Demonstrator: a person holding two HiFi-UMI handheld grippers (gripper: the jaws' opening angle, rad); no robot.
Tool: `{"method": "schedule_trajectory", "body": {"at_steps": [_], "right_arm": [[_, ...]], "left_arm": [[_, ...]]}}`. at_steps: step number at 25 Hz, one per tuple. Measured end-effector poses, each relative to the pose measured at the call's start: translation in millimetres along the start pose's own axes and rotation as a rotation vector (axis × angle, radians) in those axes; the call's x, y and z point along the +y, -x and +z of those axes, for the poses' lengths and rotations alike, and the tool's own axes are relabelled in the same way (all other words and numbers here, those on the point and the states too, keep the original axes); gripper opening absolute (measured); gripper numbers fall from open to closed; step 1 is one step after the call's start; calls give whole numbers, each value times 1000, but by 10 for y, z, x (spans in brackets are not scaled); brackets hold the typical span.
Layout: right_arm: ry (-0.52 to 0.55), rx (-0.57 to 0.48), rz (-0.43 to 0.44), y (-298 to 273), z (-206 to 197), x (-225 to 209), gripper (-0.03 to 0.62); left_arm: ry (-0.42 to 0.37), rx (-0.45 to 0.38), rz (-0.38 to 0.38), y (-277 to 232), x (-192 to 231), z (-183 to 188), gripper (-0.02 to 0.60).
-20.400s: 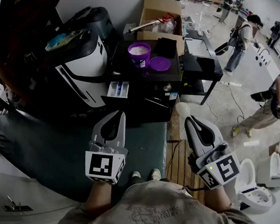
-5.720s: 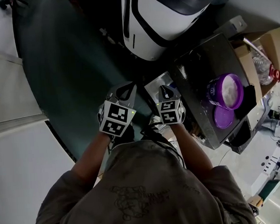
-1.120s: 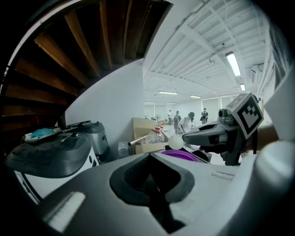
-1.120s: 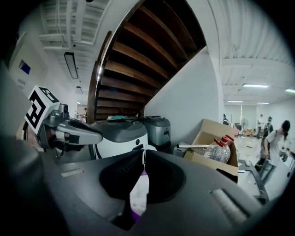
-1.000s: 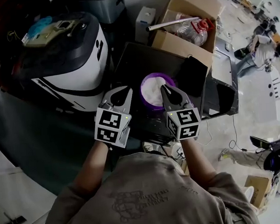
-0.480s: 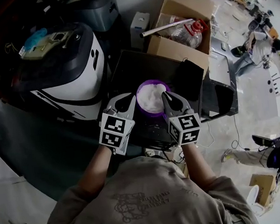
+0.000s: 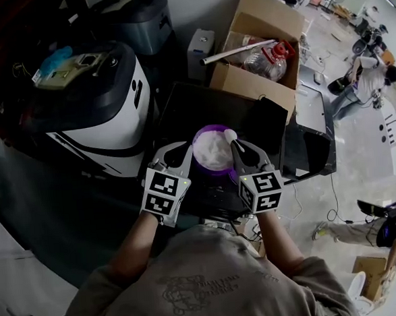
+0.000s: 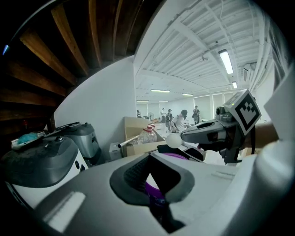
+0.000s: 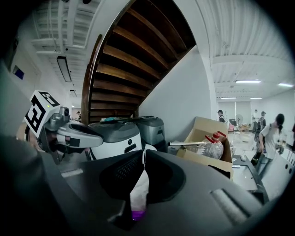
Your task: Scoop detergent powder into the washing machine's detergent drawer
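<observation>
Purple tub (image 8: 154, 192) rim is pinched in the closed fingers of the left gripper (image 7: 182, 150), probably to steady it. The right gripper (image 7: 238, 146) clamps a white scoop (image 7: 229, 134) over the powder (image 7: 211, 153), on the dark surface (image 7: 181, 104) beside the washer (image 7: 107, 120).

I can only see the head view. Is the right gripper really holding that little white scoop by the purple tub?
Observer: Yes. In the right gripper view, the right gripper has its fingers shut on the white scoop.
Operator: What about the other one?
Observer: The left gripper view shows the left gripper pinching the purple tub by its rim.
Operator: Is the scoop down inside?
Observer: No. Seen from the left gripper view, its round bowl sits above the tub's rim.
</observation>
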State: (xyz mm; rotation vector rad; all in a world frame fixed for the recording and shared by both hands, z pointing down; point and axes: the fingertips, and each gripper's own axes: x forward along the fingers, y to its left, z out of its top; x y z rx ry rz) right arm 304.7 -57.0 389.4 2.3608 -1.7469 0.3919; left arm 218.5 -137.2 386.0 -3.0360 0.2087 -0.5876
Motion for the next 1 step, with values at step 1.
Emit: {"method": "schedule_trajectory", "body": {"at_steps": [1], "right_arm": [[7,-2,-3,13,14,-22,35]], "left_arm": [[-2,0,0,-5,-11,8,0]]}}
